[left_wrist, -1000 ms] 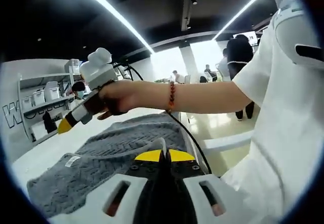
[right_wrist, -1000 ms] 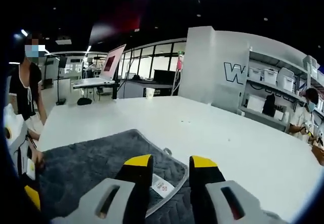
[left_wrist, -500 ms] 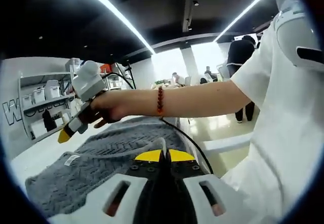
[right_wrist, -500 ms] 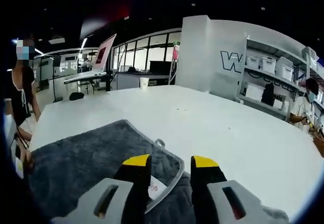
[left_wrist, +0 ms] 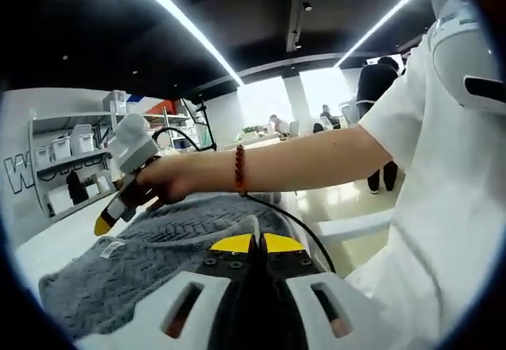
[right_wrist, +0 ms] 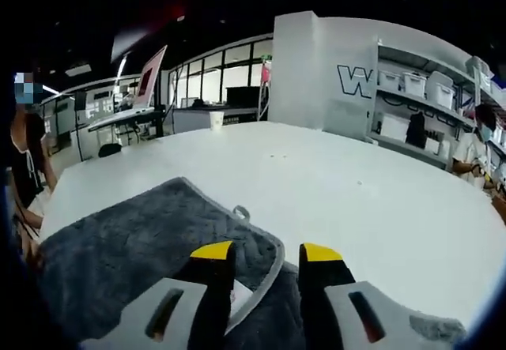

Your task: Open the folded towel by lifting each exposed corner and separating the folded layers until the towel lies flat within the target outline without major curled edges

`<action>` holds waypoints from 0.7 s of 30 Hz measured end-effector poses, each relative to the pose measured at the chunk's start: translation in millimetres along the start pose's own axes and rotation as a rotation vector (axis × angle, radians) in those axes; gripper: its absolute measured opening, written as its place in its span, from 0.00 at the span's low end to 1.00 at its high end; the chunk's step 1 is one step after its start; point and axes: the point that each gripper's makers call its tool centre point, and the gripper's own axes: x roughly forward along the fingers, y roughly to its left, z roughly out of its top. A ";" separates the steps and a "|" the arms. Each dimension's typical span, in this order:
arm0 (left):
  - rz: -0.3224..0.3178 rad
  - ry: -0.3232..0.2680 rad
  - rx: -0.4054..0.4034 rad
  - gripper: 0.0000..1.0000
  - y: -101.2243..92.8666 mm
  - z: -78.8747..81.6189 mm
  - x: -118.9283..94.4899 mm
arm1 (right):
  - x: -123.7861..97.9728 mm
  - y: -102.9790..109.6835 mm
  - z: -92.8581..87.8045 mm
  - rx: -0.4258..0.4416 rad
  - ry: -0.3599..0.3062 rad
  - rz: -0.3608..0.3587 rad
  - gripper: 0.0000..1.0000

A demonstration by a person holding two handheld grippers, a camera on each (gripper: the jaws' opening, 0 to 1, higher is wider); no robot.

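Towel (right_wrist: pixel 134 247) is soft, floppy: grab the piped corner mid-frame. Right hand-held gripper (right_wrist: pixel 265 254) released; left hand-held gripper (left_wrist: pixel 254 243) clenched, w/ towel edge apparently pinched.

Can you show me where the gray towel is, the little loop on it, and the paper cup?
gray towel (right_wrist: pixel 134 247), right gripper view, on its fuzzy top layer.
little loop (right_wrist: pixel 241 212), right gripper view, on the loop at the towel's far corner.
paper cup (right_wrist: pixel 215 120), right gripper view, on the cup's side.

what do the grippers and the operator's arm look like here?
Both grippers have white bodies, black jaws with yellow tips: left gripper, right gripper. A black cable hangs below the right arm. The person wears a white short sleeve and a red bead bracelet.
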 end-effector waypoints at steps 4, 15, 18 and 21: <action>-0.002 0.003 0.000 0.02 -1.0 -0.4 -1.2 | 4.4 2.0 -4.2 -0.001 0.020 -0.004 0.28; 0.001 0.002 -0.001 0.02 0.3 -0.9 -1.0 | 7.7 0.4 -25.6 0.044 0.061 -0.017 0.32; -0.001 0.005 0.001 0.02 -0.2 -1.5 -0.5 | 8.5 3.0 -27.5 0.037 0.058 -0.011 0.31; -0.003 0.010 0.005 0.02 -0.6 -2.6 0.5 | 9.4 5.7 -28.1 0.070 0.047 -0.001 0.29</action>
